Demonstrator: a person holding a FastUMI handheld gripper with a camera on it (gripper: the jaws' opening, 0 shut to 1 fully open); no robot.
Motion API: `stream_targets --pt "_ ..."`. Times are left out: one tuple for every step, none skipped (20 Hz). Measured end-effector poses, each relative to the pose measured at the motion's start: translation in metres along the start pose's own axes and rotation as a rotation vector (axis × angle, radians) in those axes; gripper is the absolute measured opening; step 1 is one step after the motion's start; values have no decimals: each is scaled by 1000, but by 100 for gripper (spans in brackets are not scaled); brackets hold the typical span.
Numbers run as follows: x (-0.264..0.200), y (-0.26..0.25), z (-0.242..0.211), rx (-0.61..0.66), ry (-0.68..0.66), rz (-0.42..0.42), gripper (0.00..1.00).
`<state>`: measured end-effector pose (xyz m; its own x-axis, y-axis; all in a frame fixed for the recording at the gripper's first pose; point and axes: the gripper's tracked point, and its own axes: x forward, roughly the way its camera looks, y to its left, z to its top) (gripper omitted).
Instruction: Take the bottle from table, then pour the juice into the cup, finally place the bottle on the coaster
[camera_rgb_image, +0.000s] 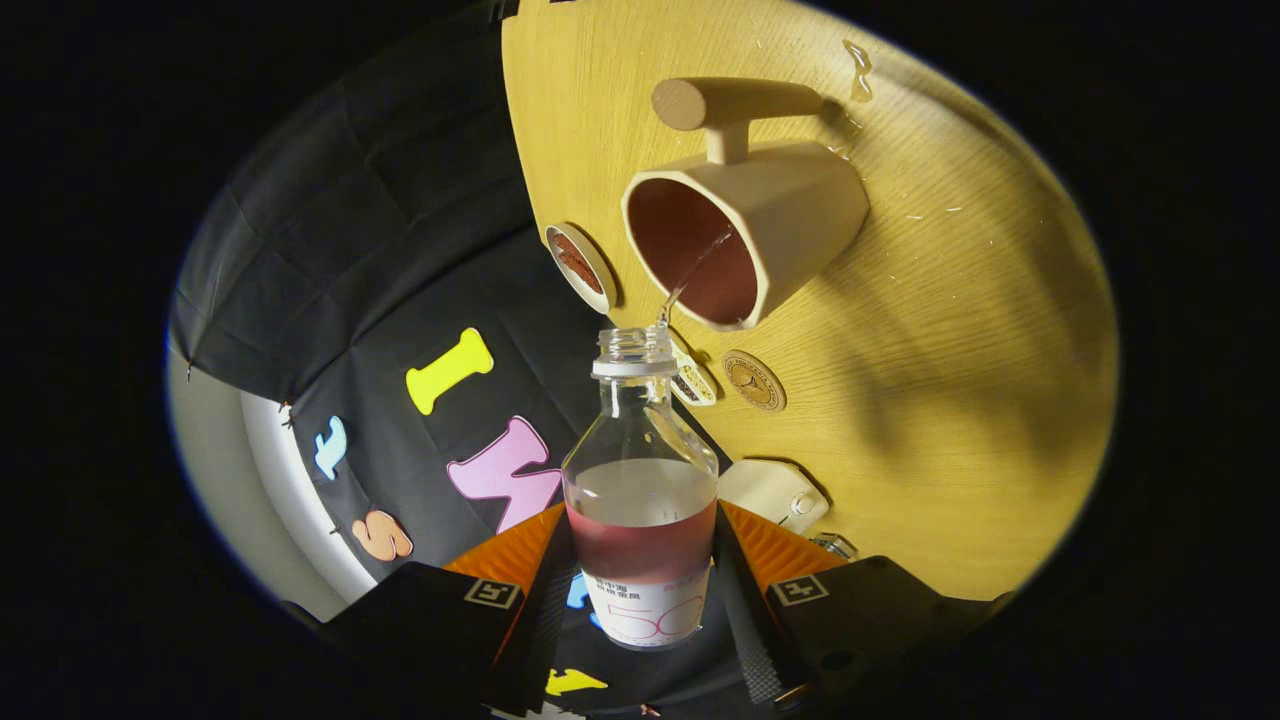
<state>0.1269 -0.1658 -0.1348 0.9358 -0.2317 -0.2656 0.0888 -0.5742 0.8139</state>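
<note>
Pouring is the step in hand. The claw (640, 590) holds the clear plastic bottle (641, 490) with a white label between its two fingers, one finger pressed on each flank of the lower body, and the whole grip is rolled over so the wooden table appears tipped sideways. The bottle's open neck points straight ahead of the fingers, and a thin stream of reddish juice (697, 262) runs from its lip into the beige faceted cup (745, 235) with a stubby round wooden handle, which stands just beyond the neck. The cup's inside already shows red liquid, while the bottle keeps a band of juice in its lower half.

By my judgement the pour is partly done. The next move calls for rolling the bottle upright without dragging the lip across the cup's rim, then carrying it to the small round cork coaster (754, 380) with a dark printed ring, which lies near the bottle's shoulder, between the fingers and the cup.

The light yellow wood-grain tabletop (950, 380) carries a few clear wet drops beyond the cup. A small round white dish (582, 268) with brown contents sits beside the cup, and a white boxy object (772, 492) lies just ahead of one finger. Black cloth forms the booth's wall (400, 280) on the other side of the bottle.
</note>
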Motion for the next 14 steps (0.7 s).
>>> stream_targets --pt "-1 0 0 3 -1 -1 75" --pt "-1 0 0 5 -4 1 75" --pt "-1 0 1 6 -7 1 75" --pt "-1 0 0 6 -8 0 75" --pt "-2 -2 0 7 -8 -3 75" --pt "-1 -1 0 8 -8 -7 75" --pt "-1 -2 0 11 -10 -11 75" --pt "-2 -3 2 16 -12 -14 75" --pt "-2 -5 2 20 -15 -16 75" --pt "-3 -6 2 24 -16 -16 75" --pt "-2 -7 2 29 -15 -16 75" --pt "-2 -8 0 32 -14 -17 75" --pt "0 -9 -2 34 -12 -17 75" --pt "0 -8 -3 37 -10 -18 75"
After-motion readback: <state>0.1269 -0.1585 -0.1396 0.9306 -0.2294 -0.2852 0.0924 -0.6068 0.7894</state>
